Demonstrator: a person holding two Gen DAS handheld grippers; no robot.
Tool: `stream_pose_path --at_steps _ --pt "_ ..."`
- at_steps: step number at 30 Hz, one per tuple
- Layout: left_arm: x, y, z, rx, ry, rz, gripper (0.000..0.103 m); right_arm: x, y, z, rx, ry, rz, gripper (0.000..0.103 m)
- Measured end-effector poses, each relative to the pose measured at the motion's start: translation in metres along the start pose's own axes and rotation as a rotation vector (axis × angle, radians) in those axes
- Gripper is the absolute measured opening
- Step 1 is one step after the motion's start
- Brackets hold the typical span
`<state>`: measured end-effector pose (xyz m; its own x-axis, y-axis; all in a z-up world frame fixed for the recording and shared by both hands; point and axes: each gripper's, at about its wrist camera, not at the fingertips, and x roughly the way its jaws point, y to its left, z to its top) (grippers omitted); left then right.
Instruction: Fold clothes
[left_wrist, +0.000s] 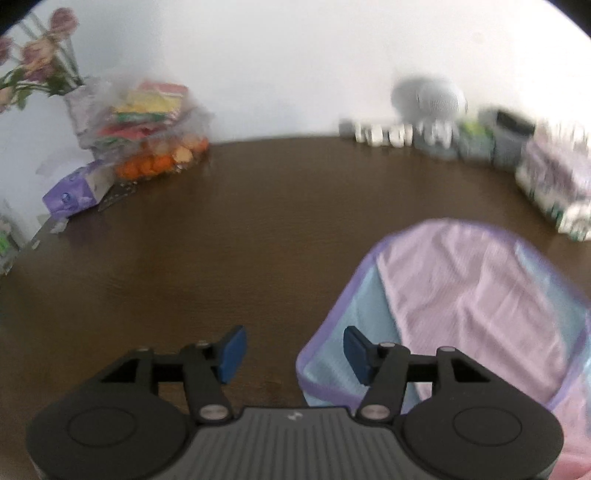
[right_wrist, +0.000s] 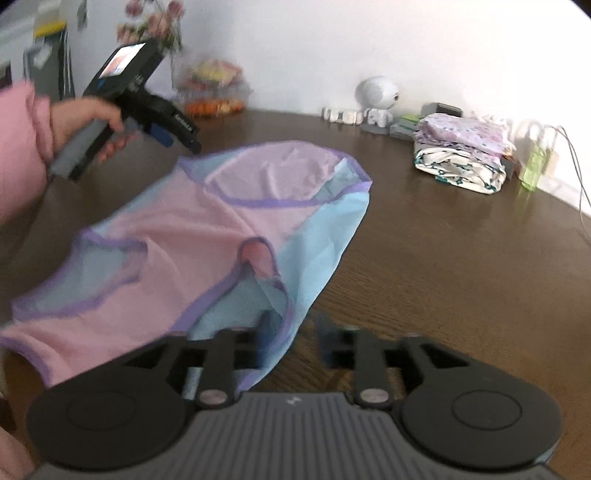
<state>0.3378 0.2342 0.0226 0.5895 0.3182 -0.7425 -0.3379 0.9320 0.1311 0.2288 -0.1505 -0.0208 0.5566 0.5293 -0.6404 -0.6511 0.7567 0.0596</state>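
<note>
Spread flat on the dark wood worktop (right_wrist: 461, 258): pink and blue garment (right_wrist: 221, 229) with purple trim. Left gripper (left_wrist: 291, 354) above its edge, jaws apart, nothing held. Right gripper (right_wrist: 291, 341) with jaws part open, blue hem lying by the left finger; blurred, grip cannot be told. Clear bag (left_wrist: 147, 129) by the wall, holding colourful packets and orange pieces. Writing everywhere too blurred to read. Folded clothes stack (right_wrist: 461, 155) at the far right.

A home, dark wooden table (left_wrist: 229, 236) against a white wall, vase of flowers (left_wrist: 44, 70), folded laundry pile (right_wrist: 461, 155), snack bags (left_wrist: 147, 125)
</note>
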Motion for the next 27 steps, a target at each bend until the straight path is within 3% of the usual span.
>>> stream_pose_path --at_steps 5,11,15,18,19,27 --pt "-0.034 -0.022 0.01 0.061 -0.01 -0.062 0.06 -0.006 -0.001 -0.003 -0.009 -0.023 -0.012 0.04" --pt "-0.072 -0.112 0.027 0.288 -0.048 -0.218 0.066 0.001 0.012 0.012 -0.098 -0.063 -0.01 0.04" --pt "-0.06 -0.179 0.025 0.42 -0.007 -0.313 0.065 0.013 0.027 0.016 -0.205 -0.067 -0.051 0.039" --pt "-0.042 -0.216 0.023 0.474 0.043 -0.372 0.049 0.019 0.039 0.016 -0.326 -0.052 -0.117 0.039" --pt "-0.036 -0.229 0.022 0.493 0.06 -0.391 0.049 0.02 0.042 0.016 -0.36 -0.05 -0.124 0.039" --pt "0.006 -0.241 0.021 0.45 0.148 -0.468 0.046 0.036 0.047 0.022 -0.492 -0.03 -0.092 0.034"
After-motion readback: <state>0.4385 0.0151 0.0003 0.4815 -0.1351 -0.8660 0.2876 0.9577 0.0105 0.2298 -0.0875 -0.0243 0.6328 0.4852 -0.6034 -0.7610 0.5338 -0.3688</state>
